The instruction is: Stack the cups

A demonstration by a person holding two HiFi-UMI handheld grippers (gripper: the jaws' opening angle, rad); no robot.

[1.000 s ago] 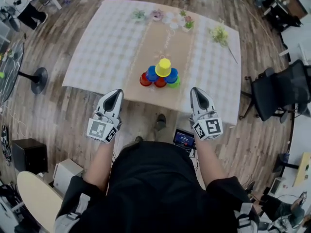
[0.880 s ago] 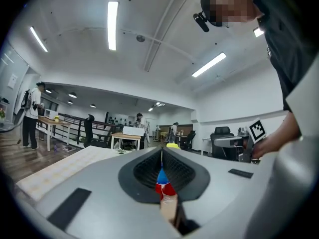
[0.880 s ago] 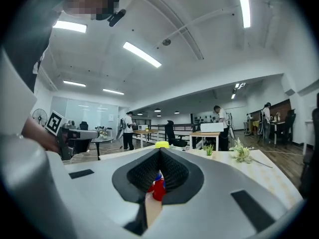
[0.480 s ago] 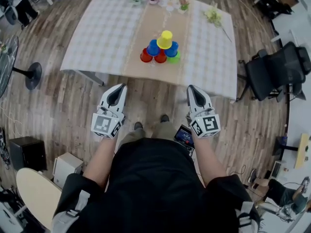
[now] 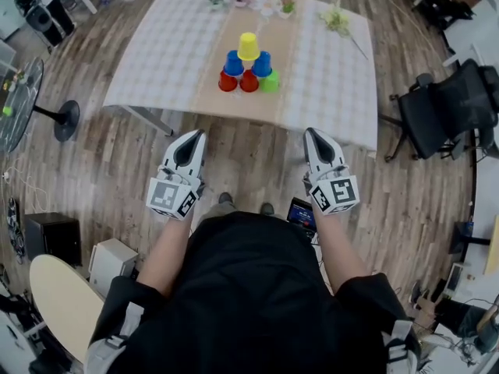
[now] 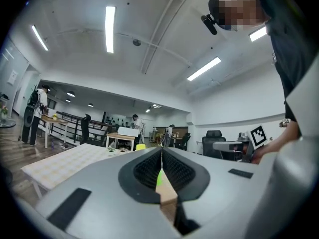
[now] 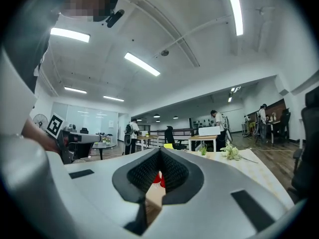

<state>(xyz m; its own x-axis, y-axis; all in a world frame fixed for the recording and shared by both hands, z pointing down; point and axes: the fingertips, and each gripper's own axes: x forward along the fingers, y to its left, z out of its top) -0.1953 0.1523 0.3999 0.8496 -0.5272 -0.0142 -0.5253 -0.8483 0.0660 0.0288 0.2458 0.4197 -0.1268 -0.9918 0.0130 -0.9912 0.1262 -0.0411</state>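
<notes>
The cups stand as a 6-piece pyramid on the table: 2 red and 1 green at the base, 2 blue above, 1 yellow on top. The pile sits well ahead of both sets of jaws, roughly midway between the lines they point along, and nothing touches it.

What has changed is the gap. 1 second ago the tips of both grippers reached the table's near edge, close to the pile. Now a strip of bare floor lies between the tips and that edge, so the person has backed away with both hands together. The pyramid looks the same as it did then, with no cup shifted or fallen.

The left gripper has its jaws pressed together with nothing between them. In its own view only a sliver of green shows through the slit, far beyond the pads. The right gripper is likewise closed and empty, with a fleck of red far ahead through its slit.

My reading is that the stacking is finished and this is the retreat, with no cup left to fetch.
</notes>
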